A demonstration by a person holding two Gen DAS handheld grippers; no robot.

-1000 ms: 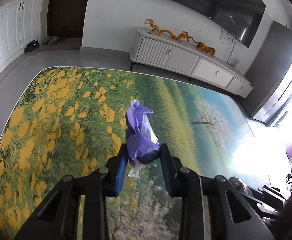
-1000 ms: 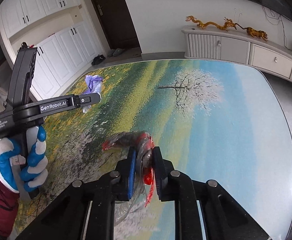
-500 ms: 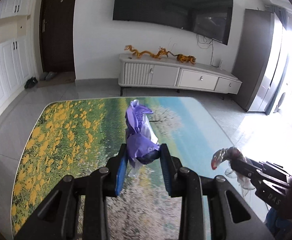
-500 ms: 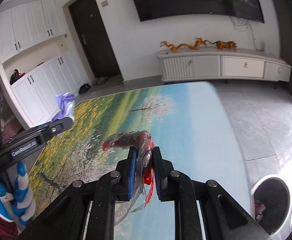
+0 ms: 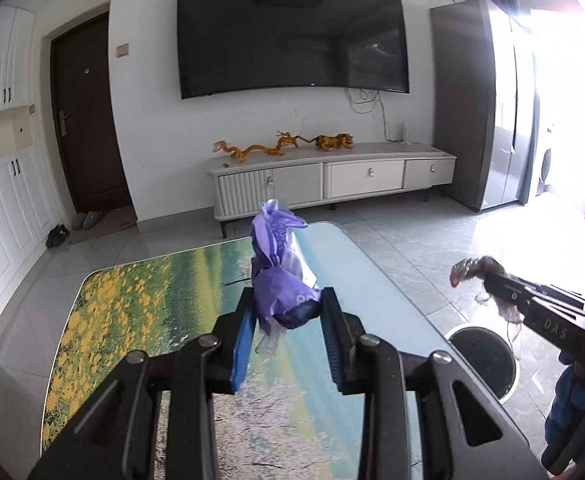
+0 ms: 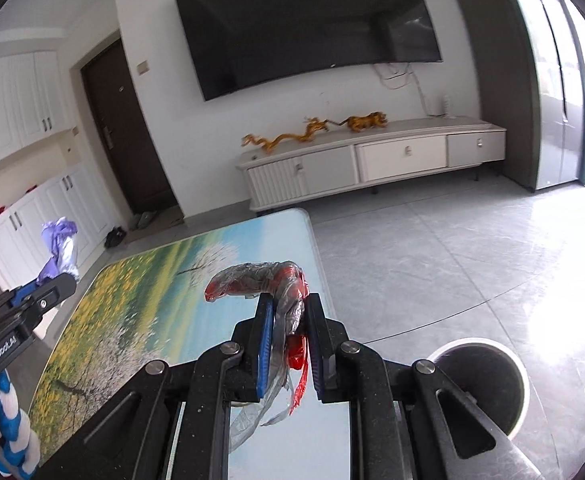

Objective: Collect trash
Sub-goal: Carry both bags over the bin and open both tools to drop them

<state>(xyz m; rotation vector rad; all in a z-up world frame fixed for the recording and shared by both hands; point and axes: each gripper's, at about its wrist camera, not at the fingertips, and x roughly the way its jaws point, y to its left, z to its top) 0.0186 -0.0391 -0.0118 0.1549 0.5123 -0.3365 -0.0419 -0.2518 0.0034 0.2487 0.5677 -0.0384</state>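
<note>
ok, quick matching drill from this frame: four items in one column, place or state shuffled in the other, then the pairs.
1. purple wrapper
2. red wrapper
3. trash bin
4. dragon figurine

A. on the TV cabinet
B. clamped in the right gripper
C. on the floor beside the table
D. clamped in the left gripper

Pairs: 1-D, 2-B, 3-C, 4-A

Both wrist views look forward, tilted down across the table [image 5: 132,320] toward the television wall [image 6: 164,32].
</note>
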